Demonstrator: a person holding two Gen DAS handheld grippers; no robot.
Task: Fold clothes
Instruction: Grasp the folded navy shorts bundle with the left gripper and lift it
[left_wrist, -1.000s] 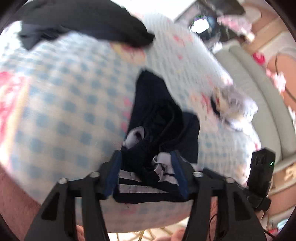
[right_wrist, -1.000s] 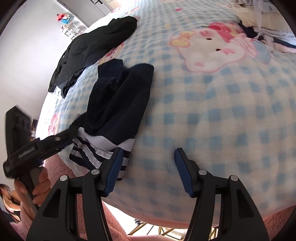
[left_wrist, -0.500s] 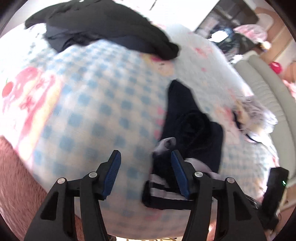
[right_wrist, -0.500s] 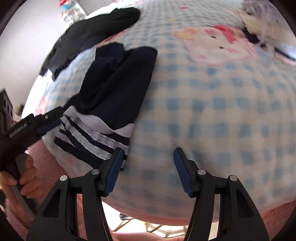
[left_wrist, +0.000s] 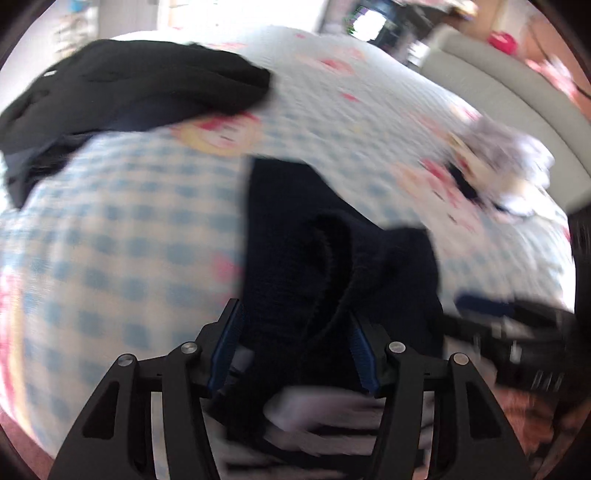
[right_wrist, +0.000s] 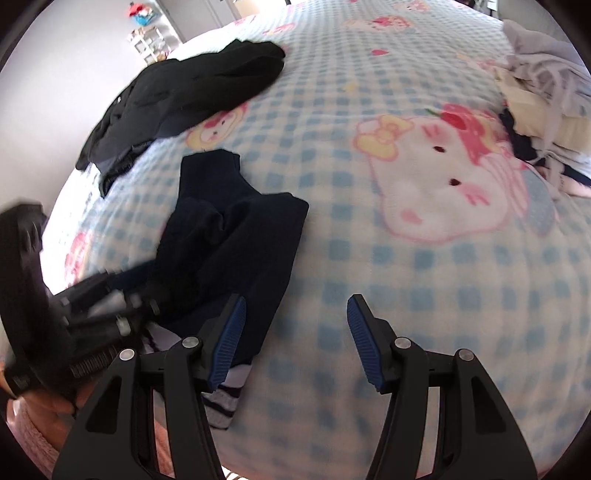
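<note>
A dark navy garment (left_wrist: 295, 240) with a white-striped hem lies crumpled on the blue-checked blanket (left_wrist: 129, 258). My left gripper (left_wrist: 295, 350) stands over its near end, with bunched navy cloth filling the gap between the blue pads; I see no clear pinch. In the right wrist view the same garment (right_wrist: 236, 251) lies left of centre. My right gripper (right_wrist: 295, 332) is open over the blanket, its left finger (right_wrist: 225, 339) above the garment's striped edge. The left gripper (right_wrist: 92, 314) shows blurred at the left, on the garment's hem.
A black garment (right_wrist: 192, 88) lies at the far left of the bed. A pile of pale clothes (right_wrist: 543, 81) sits at the far right. A grey sofa (left_wrist: 498, 85) runs beyond the bed. A hand (right_wrist: 55, 402) holds the left gripper near the bed's edge.
The left gripper swung from the bare blanket beside the garment to straddle its near end. The right gripper shifted slightly along the bed edge and stayed open.
</note>
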